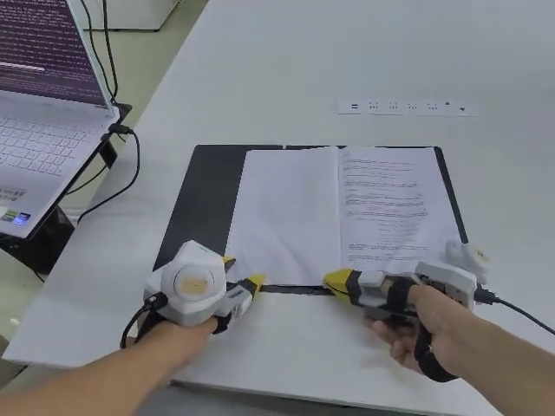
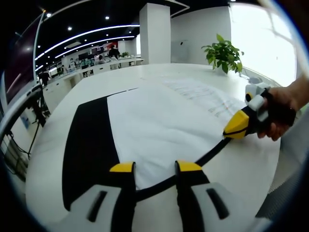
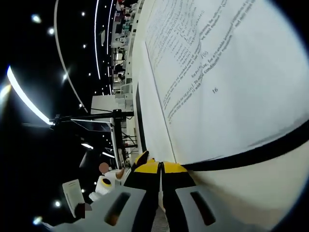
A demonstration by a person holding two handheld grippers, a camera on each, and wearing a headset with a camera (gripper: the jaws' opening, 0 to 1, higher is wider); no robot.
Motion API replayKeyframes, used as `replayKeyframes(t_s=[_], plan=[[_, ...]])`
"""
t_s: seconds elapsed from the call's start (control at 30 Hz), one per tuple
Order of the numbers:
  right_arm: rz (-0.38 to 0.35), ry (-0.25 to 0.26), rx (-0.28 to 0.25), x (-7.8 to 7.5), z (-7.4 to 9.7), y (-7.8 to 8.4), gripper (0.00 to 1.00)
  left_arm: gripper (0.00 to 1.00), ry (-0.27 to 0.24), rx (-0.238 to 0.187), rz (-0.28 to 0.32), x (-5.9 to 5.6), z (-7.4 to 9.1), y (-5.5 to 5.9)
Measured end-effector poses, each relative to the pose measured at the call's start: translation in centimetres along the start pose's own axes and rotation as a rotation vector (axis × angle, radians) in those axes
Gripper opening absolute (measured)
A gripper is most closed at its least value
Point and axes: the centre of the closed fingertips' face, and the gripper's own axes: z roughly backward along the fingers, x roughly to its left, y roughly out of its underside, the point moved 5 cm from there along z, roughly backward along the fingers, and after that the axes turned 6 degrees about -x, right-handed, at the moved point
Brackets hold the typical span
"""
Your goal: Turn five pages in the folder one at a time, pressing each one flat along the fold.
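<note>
L gripper [image 2: 155, 167] jaws apart, R gripper [image 3: 161, 167] jaws pressed together, tips pointing toward each other.

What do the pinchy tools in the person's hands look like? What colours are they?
The left tongs and right tongs are both pale grey with bright yellow tips. Each grey jaw has a dark slot in it. A thin black right cable runs from one, and a black left cable loops from the other. A black strap wraps the right hand. The forearms are bare.
</note>
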Motion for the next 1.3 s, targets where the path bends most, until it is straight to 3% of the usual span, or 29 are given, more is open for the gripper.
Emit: replayKeyframes(t_s=[0.13,0.23,0.3,0.4,0.47,0.57,0.63,0.67,0.73,0.83,0.9,1.03,1.3], plan=[[0.022,0.011,0.01,0.4,1.2,1.0,0.0,0.31,-0.011,0.03,0.003,-0.1,0.1,-0.2],[0.031,0.008,-0.029,1.7,2.5,1.2,0.0,0.3,-0.032,0.041,0.025,-0.2,1.0,-0.4],[0.167,0.008,-0.078,2.9,3.7,0.8,0.0,0.3,-0.023,0.031,0.039,-0.5,2.0,-0.9],[0.255,0.02,-0.131,4.5,6.1,0.3,0.0,0.3,-0.008,0.033,0.053,-0.7,3.7,-1.8],[0.332,0.02,-0.204,5.7,8.3,-0.5,0.0,0.29,0.015,0.055,0.067,-0.8,4.9,-2.4],[0.512,0.091,-0.328,6.2,11.4,-2.4,0.03,0.35,0.028,0.043,0.08,-0.7,6.4,-3.6],[0.64,0.145,-0.405,6.7,13.4,-3.0,0.16,0.41,0.034,0.032,0.079,-0.8,7.2,-4.5],[0.701,0.188,-0.417,6.7,14.3,-3.1,0.24,0.44,0.038,0.024,0.068,-0.9,7.8,-5.1],[0.794,0.224,-0.419,7.0,15.4,-3.0,0.29,0.47,0.034,0.003,0.067,-0.9,8.5,-5.9],[0.942,0.234,-0.45,7.7,16.6,-3.1,0.36,0.53,0.026,-0.048,0.067,-1.1,9.4,-7.2],[1.019,0.254,-0.466,7.8,17.3,-3.5,0.46,0.59,0.014,-0.063,0.07,-1.1,9.8,-7.5],[1.004,0.26,-0.486,7.5,18.1,-3.8,0.68,0.74,-0.011,-0.073,0.089,-1.3,10.4,-7.6],[1.061,0.277,-0.502,6.8,19.5,-4.5,0.9,0.94,-0.06,-0.08,0.114,-1.4,11.2,-7.2]])
